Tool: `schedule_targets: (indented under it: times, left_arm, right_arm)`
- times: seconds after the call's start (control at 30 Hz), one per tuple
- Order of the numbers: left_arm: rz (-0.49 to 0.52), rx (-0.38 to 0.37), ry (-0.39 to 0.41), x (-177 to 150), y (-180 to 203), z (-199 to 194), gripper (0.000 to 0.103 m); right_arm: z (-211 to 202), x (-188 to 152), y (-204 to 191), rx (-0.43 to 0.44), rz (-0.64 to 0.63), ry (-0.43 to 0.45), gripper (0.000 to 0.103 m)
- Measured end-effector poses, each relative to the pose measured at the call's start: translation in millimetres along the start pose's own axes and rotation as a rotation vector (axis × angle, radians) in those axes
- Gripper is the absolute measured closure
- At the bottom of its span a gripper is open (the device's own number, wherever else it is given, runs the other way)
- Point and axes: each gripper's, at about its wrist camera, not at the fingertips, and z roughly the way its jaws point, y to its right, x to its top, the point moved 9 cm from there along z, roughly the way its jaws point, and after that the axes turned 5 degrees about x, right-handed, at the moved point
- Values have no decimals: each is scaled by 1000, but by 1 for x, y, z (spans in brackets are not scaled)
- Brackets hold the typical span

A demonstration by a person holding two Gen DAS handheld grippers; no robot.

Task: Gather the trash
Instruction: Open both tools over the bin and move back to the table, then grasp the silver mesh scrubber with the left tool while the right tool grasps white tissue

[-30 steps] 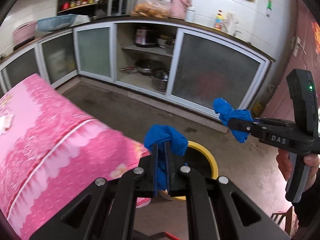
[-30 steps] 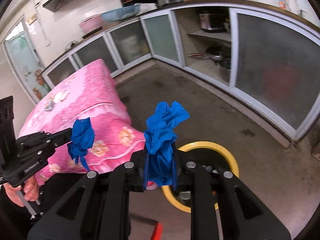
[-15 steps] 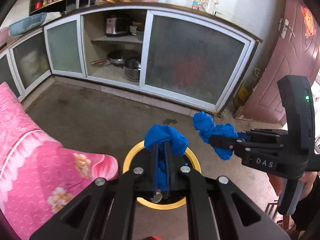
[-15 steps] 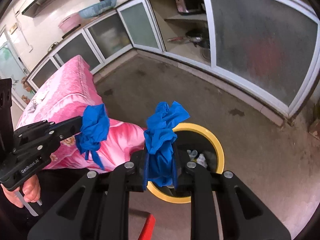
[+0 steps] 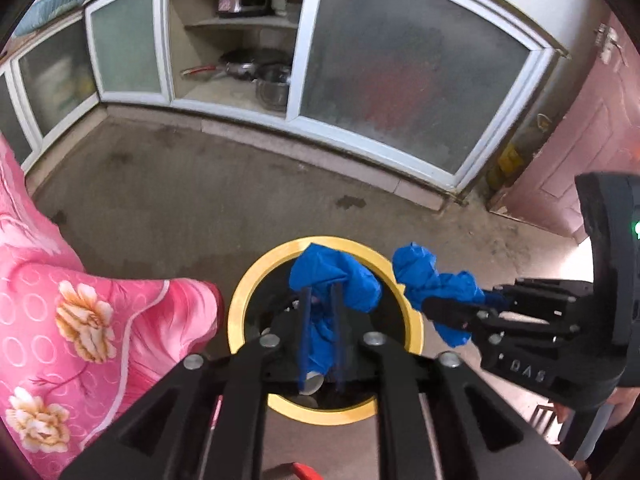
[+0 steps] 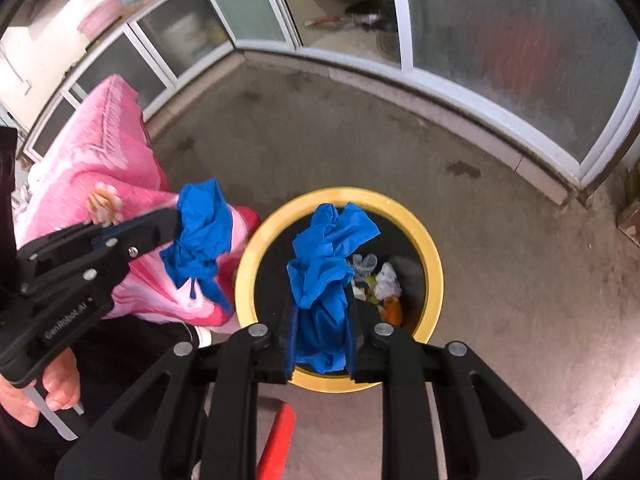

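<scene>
My left gripper [image 5: 320, 300] is shut on a crumpled blue glove [image 5: 334, 280] and holds it above the yellow-rimmed trash bin [image 5: 240, 312]. My right gripper [image 6: 322, 308] is shut on a second crumpled blue glove [image 6: 324, 264], also above the bin [image 6: 434, 280]. The right gripper with its glove [image 5: 436, 284] shows at the right of the left wrist view, over the bin's right rim. The left gripper with its glove [image 6: 200, 232] shows at the left of the right wrist view, just left of the bin. Paper and orange scraps [image 6: 384, 284] lie in the bin.
A table with a pink flowered cloth [image 5: 60, 320] stands left of the bin. Kitchen cabinets with frosted doors [image 5: 400, 80] line the far wall, with pots on an open shelf [image 5: 264, 76]. A pink door [image 5: 580, 140] is at the right. A red object [image 6: 276, 444] lies below the grippers.
Both grippers have swung away from the table and tilted down over the bin, each still holding its blue glove. The bin's inside has come into view.
</scene>
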Motion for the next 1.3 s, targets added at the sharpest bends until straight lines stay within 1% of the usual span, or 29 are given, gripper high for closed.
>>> schedule_targets:
  times: [0.03,0.07,0.1,0.13,0.17,0.23,0.27,0.33,0.4,0.47,0.57,0.63,0.67,0.73,0.77,0.8,0.87,0.9,0.97,1.1,1.17,1.23,1.3]
  left_arm:
    - [-13,5,-3,0,-3,2,51]
    - [-29,23,7,0,-7,1,36]
    - [-46,39,43,2,-12,-3,19]
    - [-50,39,62,2,-14,-6,17]
    - [-48,30,61,1,-16,-7,17]
    - [-50,45,39,-3,-20,-8,16]
    - [-56,47,37,-4,-23,-11,16]
    - [-65,26,51,-6,-26,-25,16]
    - [-70,27,76,-5,-34,-46,16]
    - [-68,21,125,-6,-49,-79,16]
    - [-69,57,201,-7,-82,-128,11]
    - [-94,124,259,-11,-121,-170,9]
    - [-115,153,279,-14,-141,-189,8]
    - [-170,229,329,-23,-190,-231,8]
    - [-197,292,355,-29,-221,-254,8]
    - [-212,333,367,-33,-239,-268,8]
    - [-256,438,388,-44,-284,-298,8]
    - [-291,490,402,-53,-311,-315,8]
    - [-351,557,417,-70,-356,-339,8]
    - [-424,627,423,-97,-421,-365,8]
    - [-435,635,417,-102,-442,-366,8]
    - [-442,634,410,-104,-461,-362,8]
    - [-436,625,403,-103,-475,-353,8]
  right_arm:
    - [4,-1,2,-1,1,-8,66]
    - [6,-3,3,-1,-3,-14,56]
    - [8,-4,4,-2,-10,-18,40]
    - [8,-7,6,-12,-14,-20,39]
    - [9,-9,10,-25,-17,-25,39]
    - [8,-13,19,-70,-21,-29,39]
    - [6,-14,21,-78,-20,-28,39]
    - [-2,-14,24,-88,-20,-10,39]
    - [-11,-10,19,-79,-42,11,39]
    - [-19,-3,3,-41,-71,34,39]
    - [-36,20,-51,75,-157,95,39]
    - [-44,34,-89,140,-228,127,39]
    - [-49,45,-119,177,-284,148,39]
    - [-54,59,-162,223,-357,172,39]
    - [-53,69,-194,254,-406,178,39]
    - [-51,77,-218,276,-438,179,39]
    - [-45,91,-267,312,-504,174,39]
    - [-43,97,-285,318,-535,176,39]
    - [-32,111,-335,337,-609,168,39]
    - [-7,124,-414,391,-695,96,39]
    - [9,132,-455,402,-741,62,39]
    - [25,138,-486,422,-757,25,39]
    - [41,143,-514,416,-777,3,39]
